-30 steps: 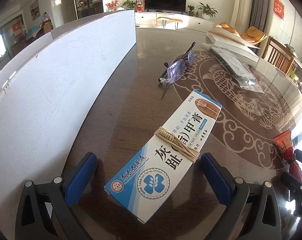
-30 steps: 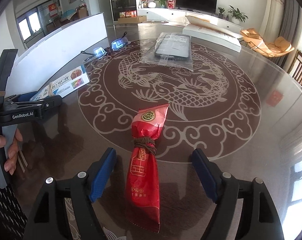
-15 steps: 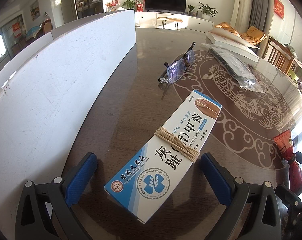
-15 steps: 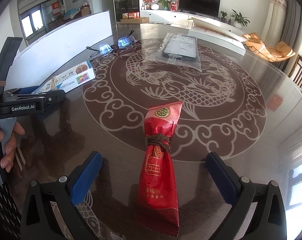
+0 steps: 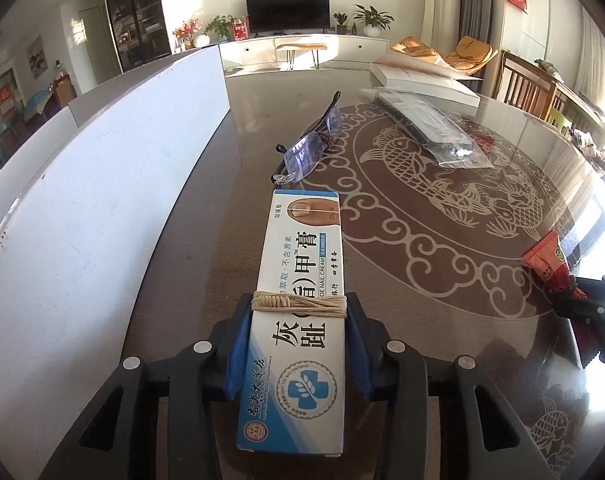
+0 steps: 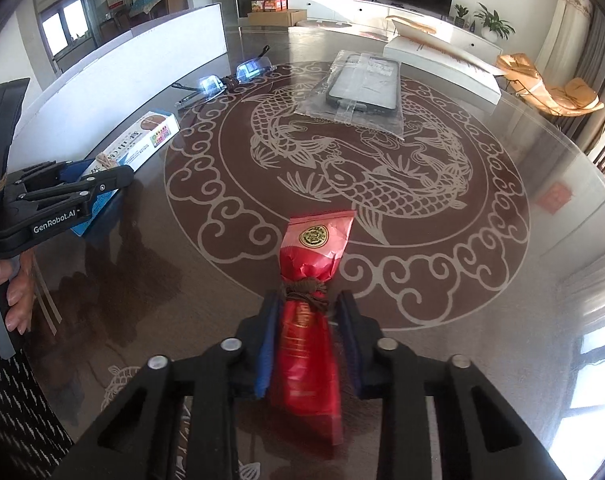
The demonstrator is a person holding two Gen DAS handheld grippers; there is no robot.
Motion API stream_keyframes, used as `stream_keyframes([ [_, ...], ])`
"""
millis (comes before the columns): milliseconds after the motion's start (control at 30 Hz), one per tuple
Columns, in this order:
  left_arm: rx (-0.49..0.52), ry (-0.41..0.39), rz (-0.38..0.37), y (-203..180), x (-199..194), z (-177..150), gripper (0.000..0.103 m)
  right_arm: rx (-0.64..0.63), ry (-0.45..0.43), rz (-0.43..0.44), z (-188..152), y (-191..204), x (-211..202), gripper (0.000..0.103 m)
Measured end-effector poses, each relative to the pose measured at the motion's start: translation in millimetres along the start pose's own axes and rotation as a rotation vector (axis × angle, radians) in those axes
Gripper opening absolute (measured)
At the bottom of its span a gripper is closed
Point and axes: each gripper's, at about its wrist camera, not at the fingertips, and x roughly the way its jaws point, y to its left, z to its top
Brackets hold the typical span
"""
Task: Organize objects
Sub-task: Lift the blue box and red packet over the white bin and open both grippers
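The left hand-held gripper was clamped on the ointment box, its blue pads pressed against both long sides just behind the twine wrapped round the box. The box pointed away along the counter, its far end stopping just short of the folded glasses. A tall white board ran close along the left of the box, leaving only a narrow strip of bare counter on that side; to the right the patterned surface lay wide and bare as far as the red packet.

The right hand-held gripper was closed on the red packet, pads squeezing it just below its brown cord tie, the upper end fanning out over the fish motif. Ahead of it the counter was bare up to the bagged phone. A white flat box sat near the far edge. The counter's rounded rim curved away well to the right.
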Motion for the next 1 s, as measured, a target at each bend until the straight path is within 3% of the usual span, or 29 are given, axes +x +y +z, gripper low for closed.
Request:
stream_keyframes([
  [300,-0.158,-0.139,-0.163,19,-62,-9,0.043,0.142,-0.092,0.098,-30,-5,-44,0.021],
  [500,-0.285,-0.243,-0.208,52,-122,-12,0.043,0.132,-0.209,0.174,4,20,-78,0.021],
  [633,-0.336,-0.303,-0.124,104,-156,-4,0.043,0.059,-0.291,0.298,56,73,-95,0.021],
  [700,-0.359,-0.302,-0.045,139,-163,-4,0.043,0.006,-0.320,0.363,83,111,-98,0.021],
  [900,-0.453,-0.183,0.183,246,-151,-18,0.043,-0.127,-0.288,0.564,141,243,-77,0.021],
  [1000,-0.494,-0.104,0.226,279,-134,-27,0.044,-0.158,-0.222,0.630,150,298,-51,0.022],
])
